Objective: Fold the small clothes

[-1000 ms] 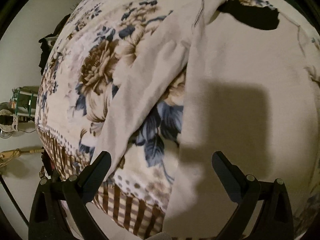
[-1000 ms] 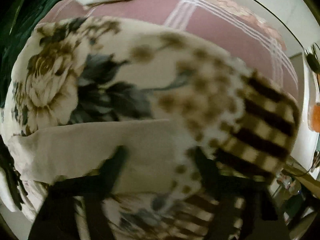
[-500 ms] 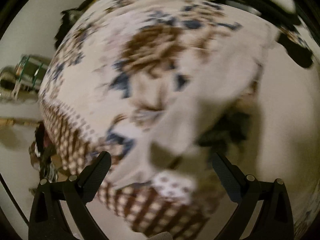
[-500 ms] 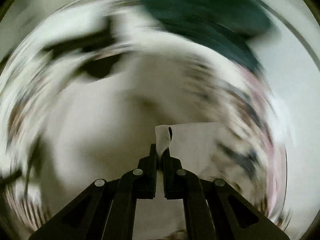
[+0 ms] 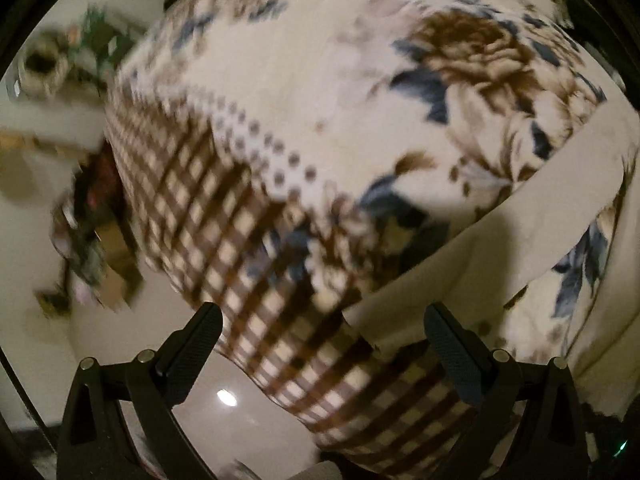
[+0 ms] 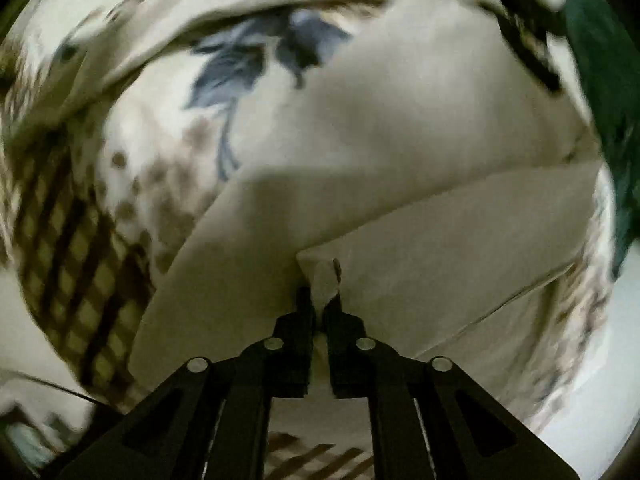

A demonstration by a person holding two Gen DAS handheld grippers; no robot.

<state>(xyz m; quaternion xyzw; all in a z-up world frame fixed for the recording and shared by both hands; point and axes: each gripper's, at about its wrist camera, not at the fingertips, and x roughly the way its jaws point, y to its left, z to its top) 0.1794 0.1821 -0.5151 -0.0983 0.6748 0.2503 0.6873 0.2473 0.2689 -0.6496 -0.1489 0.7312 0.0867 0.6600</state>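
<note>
Floral blanket (image 5: 320,92): spread over the bed. Cream garment (image 6: 400,152): laid across the blanket, one corner pinched. Right gripper (image 6: 319,300): closed on that corner. Left gripper (image 5: 322,328): spread wide, nothing held.

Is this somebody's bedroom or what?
Probably a bedroom at home. A flowery blanket with a checked border covers what looks like a bed, a pale garment lies on it, and the floor beside it is shiny.
</note>
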